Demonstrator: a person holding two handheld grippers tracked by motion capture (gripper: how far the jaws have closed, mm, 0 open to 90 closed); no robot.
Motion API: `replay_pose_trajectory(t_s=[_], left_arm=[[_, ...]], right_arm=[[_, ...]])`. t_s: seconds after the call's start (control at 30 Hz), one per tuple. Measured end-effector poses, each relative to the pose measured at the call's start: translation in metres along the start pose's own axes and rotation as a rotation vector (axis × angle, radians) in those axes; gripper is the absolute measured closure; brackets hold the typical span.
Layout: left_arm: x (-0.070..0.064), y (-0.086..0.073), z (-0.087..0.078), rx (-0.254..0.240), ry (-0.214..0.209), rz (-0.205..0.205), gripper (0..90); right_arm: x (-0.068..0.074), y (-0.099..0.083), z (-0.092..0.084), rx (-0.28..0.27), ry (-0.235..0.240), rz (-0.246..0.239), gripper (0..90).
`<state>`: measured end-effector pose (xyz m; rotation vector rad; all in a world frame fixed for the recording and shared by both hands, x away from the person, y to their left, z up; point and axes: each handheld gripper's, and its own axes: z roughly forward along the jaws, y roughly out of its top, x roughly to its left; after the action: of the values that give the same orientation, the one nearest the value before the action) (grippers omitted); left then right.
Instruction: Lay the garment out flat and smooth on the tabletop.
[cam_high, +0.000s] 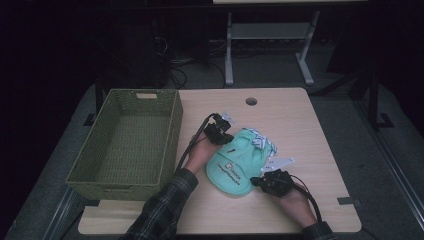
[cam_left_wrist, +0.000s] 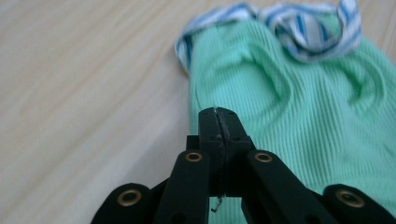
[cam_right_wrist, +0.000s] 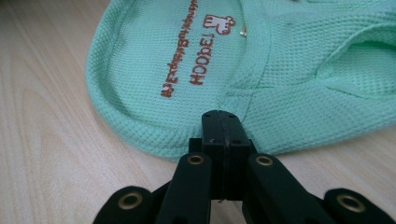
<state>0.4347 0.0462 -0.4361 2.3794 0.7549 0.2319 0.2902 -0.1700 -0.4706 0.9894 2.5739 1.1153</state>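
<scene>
From the high view, a small mint-green garment (cam_high: 237, 162) lies folded on the wooden table (cam_high: 300, 130), caught between the two grippers: the left gripper (cam_high: 223, 136) sits at its upper left edge and the right gripper (cam_high: 260, 181) at its lower right edge, so the cloth is bracketed from opposite sides, a placing that suits lifting it as one bundle. Well off to the left gripper's outer side stands an empty green woven basket (cam_high: 107, 175), probably where the garment is meant to go. In the left gripper view, the left gripper (cam_left_wrist: 217, 112) has its jaws pressed together, tips just over the garment's (cam_left_wrist: 299, 116) ribbed side edge; whether a fold of cloth is pinched between them cannot be told, since the tips hide the contact. The striped blue-and-white trim (cam_left_wrist: 299, 23) lies ahead of the jaws and to their right, bare table (cam_left_wrist: 84, 93) to their left. In the right gripper view, the right gripper (cam_right_wrist: 220, 114) is likewise closed tight, its tips meeting the garment's (cam_right_wrist: 299, 79) hem right at a seam; again a grip on the edge looks likely but is not plainly shown. The printed lettering (cam_right_wrist: 187, 60) lies just beyond the tips, slightly left.
</scene>
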Motion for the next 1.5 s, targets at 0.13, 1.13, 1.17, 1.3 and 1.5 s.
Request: replay_pose_trajectory(t_s=[0.13,1.13,1.17,1.3,1.5], left_arm=[[-0.002,-0.010,-0.002,0.015,0.004,-0.010,89.4],[-0.044,-0.059,-0.023,0.075,-0.087,0.024,89.4],[-0.045,-0.060,-0.024,0.075,-0.095,0.024,89.4],[-0.050,-0.064,-0.027,0.068,-0.115,0.032,87.8],[-0.059,-0.065,-0.043,0.009,-0.121,0.037,77.6]], right_arm=[[0.000,0.000,0.000,0.003,-0.001,-0.004,90.0],[-0.030,-0.008,-0.019,0.054,-0.061,0.025,90.0],[-0.030,-0.008,-0.019,0.054,-0.061,0.025,90.0],[-0.037,-0.008,-0.021,0.051,-0.061,0.041,89.9],[-0.052,0.016,-0.027,0.015,-0.077,0.064,82.0]])
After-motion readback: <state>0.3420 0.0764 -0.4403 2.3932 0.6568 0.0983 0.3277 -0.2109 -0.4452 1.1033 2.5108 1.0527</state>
